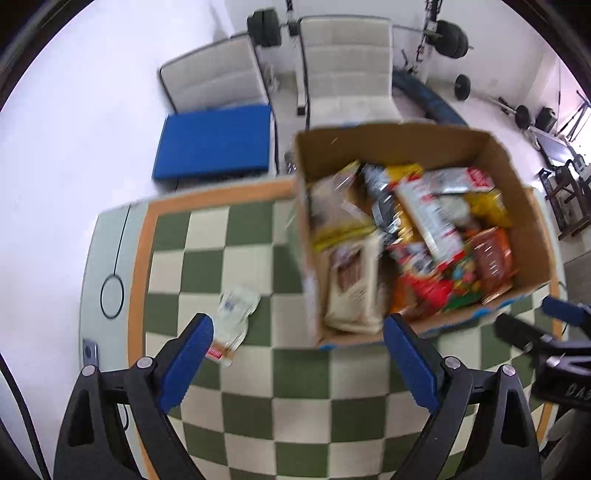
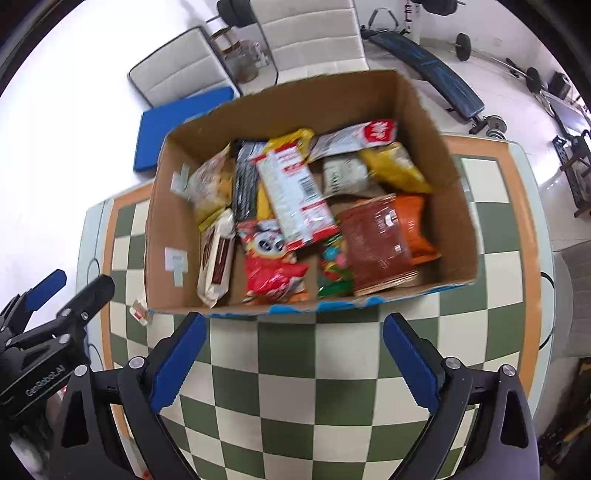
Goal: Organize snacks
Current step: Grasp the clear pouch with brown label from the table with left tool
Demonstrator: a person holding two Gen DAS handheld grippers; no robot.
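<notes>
An open cardboard box [image 1: 406, 147] [image 2: 295, 107] stands on the green and cream checkered table [image 1: 251, 236] [image 2: 295, 354]. It holds several snack packets: a white and red one [image 2: 295, 195], an orange one [image 2: 384, 240], a red one [image 2: 273, 273], yellow ones, a cream one [image 2: 218, 258]. One clear packet [image 1: 234, 314] lies loose on the table left of the box; its end shows in the right wrist view [image 2: 139, 312]. My left gripper [image 1: 297, 350] is open and empty above the table, just right of the loose packet. My right gripper [image 2: 293, 350] is open and empty before the box's near wall.
Two cream chairs [image 1: 347, 66] [image 1: 214, 77] stand beyond the table, one with a blue cushion [image 1: 216, 142]. Barbell weights [image 1: 264, 26] and a blue bench [image 2: 428, 62] lie on the floor behind. The table's orange border [image 1: 138, 266] marks its left edge.
</notes>
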